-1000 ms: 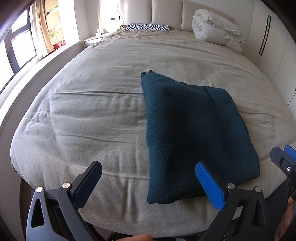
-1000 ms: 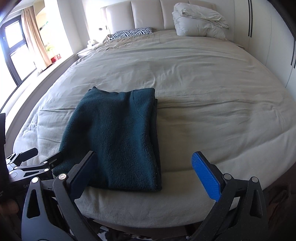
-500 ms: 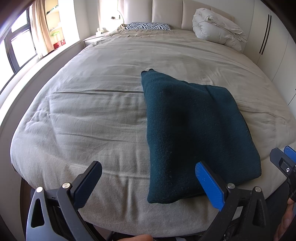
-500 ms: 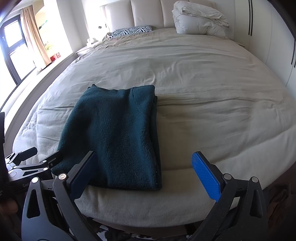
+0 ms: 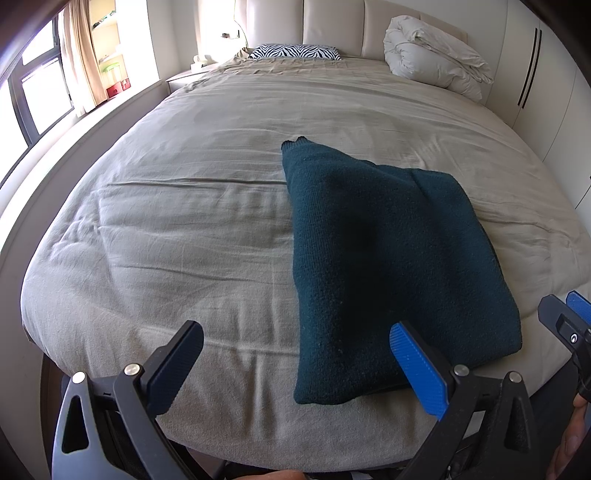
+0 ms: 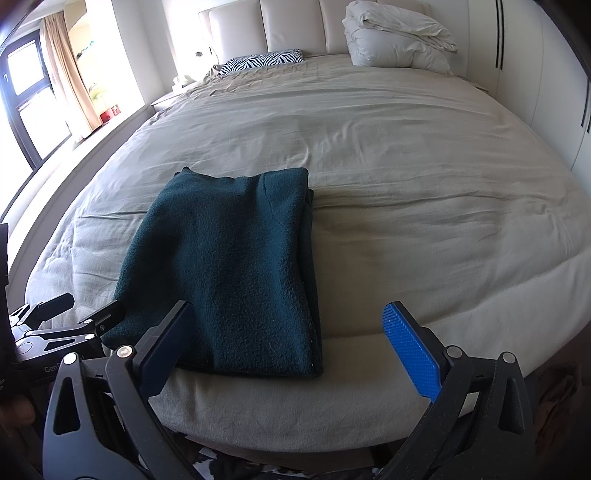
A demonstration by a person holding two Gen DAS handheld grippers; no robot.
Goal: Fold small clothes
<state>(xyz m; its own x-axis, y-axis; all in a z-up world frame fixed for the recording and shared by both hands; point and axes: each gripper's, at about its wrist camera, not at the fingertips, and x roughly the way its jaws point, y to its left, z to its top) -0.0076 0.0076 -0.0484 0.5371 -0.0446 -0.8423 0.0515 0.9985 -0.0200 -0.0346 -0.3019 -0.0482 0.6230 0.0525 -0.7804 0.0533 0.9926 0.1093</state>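
A folded dark teal garment (image 6: 229,273) lies on the beige bed (image 6: 424,192) near its foot. The right gripper (image 6: 291,350) hovers spread wide, empty.

A wide bed (image 5: 229,206) fills the room, spread with a creased beige cover. At its far end rises a padded cream headboard (image 6: 295,26), with a zebra-print pillow (image 5: 295,51) lying flat before it and a bundled white duvet (image 6: 395,40) heaped to the right. White cupboard doors (image 5: 543,74) with dark slot handles line the right wall. On the left, strong daylight comes through a dark-framed window (image 6: 29,96) with a tan curtain (image 6: 66,77) beside it.
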